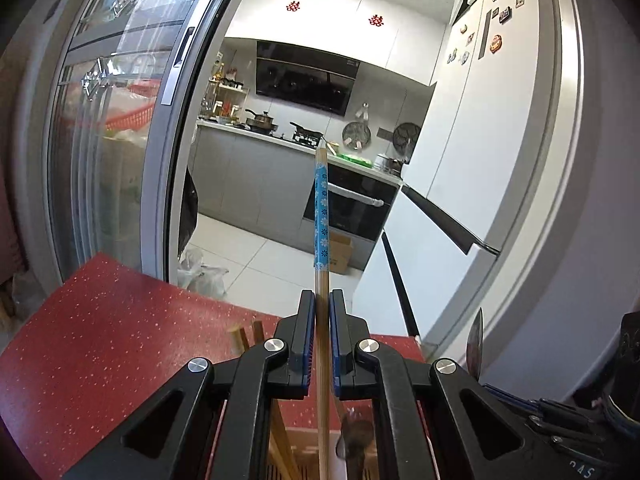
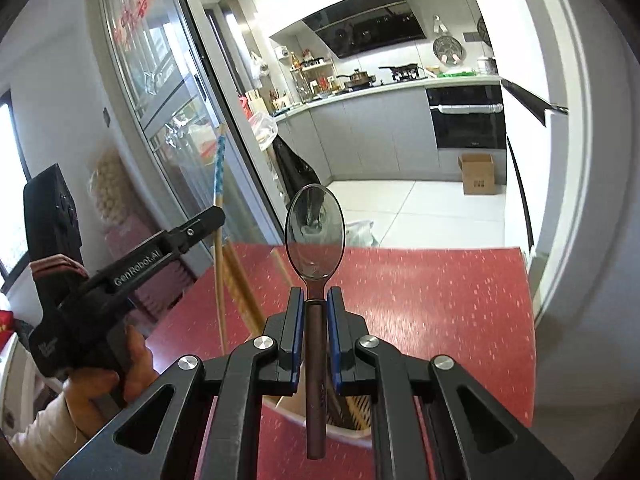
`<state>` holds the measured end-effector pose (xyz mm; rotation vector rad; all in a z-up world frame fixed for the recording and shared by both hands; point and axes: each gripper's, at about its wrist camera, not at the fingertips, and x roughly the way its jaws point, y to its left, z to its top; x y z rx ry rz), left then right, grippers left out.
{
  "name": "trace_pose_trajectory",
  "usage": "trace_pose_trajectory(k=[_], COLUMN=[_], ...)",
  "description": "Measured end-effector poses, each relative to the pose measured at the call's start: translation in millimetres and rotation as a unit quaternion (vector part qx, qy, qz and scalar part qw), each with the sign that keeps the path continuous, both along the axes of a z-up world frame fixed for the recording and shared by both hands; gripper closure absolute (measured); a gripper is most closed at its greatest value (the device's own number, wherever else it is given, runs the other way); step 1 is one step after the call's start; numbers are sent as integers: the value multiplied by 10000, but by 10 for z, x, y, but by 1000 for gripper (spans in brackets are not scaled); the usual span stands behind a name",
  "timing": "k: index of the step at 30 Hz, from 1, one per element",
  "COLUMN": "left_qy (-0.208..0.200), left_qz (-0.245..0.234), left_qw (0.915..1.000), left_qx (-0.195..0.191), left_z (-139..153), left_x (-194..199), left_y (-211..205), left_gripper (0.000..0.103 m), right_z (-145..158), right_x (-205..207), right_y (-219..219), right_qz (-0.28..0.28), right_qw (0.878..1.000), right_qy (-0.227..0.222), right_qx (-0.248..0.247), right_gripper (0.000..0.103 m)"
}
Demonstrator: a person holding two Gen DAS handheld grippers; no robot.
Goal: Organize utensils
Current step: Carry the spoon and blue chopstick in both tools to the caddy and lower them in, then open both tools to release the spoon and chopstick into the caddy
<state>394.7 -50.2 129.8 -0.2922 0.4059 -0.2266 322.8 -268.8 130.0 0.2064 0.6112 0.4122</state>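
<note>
My left gripper [image 1: 321, 300] is shut on a wooden chopstick [image 1: 321, 208] with a blue flowered band, held upright above the red table [image 1: 100, 340]. In the right wrist view the same left gripper [image 2: 218, 214] shows at the left, a hand [image 2: 120, 376] around its grip, the chopstick [image 2: 219, 168] rising through it. My right gripper [image 2: 316, 298] is shut on the brown handle of a metal spoon [image 2: 315, 232], bowl up. Under it stands a white utensil holder [image 2: 344, 428] with more chopsticks [image 2: 240, 288] leaning out.
The red speckled table [image 2: 440, 320] ends at its far edge before a kitchen doorway. A glass sliding door [image 1: 120, 120] stands at the left and a white fridge [image 1: 480, 120] at the right. A cardboard box [image 2: 478, 174] sits on the kitchen floor.
</note>
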Motion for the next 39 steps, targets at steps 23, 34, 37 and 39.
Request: trace_pose_trajectory(k=[23, 34, 37, 39], left_qy=[-314, 23, 137, 239], left_qz=[262, 268, 296, 297], left_qw=[9963, 9945, 9948, 9942], left_qx=[755, 1012, 962, 1001], left_z=[-643, -763, -751, -742], left_x=[-268, -458, -535, -621], left_y=[-256, -176, -100, -59], left_gripper=[67, 67, 67, 67], right_z=[-746, -724, -728, -749], right_x=[3, -128, -136, -112], right_y=[406, 500, 599, 621], right_qz=[199, 285, 360, 394], right_qw=[9894, 9854, 9785, 9781], right_qy=[-695, -814, -957, -872], right_qx=[-1256, -1471, -1789, -1850], right_gripper=[91, 91, 91, 91])
